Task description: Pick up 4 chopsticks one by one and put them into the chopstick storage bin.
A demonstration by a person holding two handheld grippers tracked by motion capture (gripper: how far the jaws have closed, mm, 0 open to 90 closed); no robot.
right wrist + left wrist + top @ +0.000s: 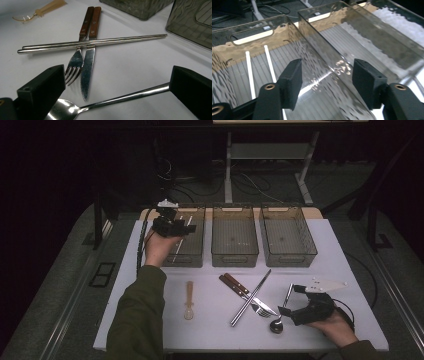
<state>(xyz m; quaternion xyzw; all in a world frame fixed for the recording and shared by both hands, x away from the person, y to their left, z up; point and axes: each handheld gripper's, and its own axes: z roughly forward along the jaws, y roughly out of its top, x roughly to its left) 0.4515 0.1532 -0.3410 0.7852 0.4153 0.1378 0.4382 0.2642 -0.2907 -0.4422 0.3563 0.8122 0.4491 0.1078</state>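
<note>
Nearest us, our right gripper (117, 92) stands wide around the metal spoon (105, 103), while our left gripper (325, 82) hangs open and empty above the left bin (262, 37), white chopsticks (249, 72) inside

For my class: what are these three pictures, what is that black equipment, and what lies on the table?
There is no robot here: a person holds a hand-held gripper in each hand. One picture looks down from above; the other two come from cameras riding on each gripper.

The left gripper hovers above the left bin, fingers open and empty; two white chopsticks lie inside that bin.

The right gripper rests low on the white table, its open fingers either side of a metal spoon, not pressing it.

Also on the table: metal chopsticks, a wooden-handled fork and knife, a clear plastic spoon, and two more bins.
</note>
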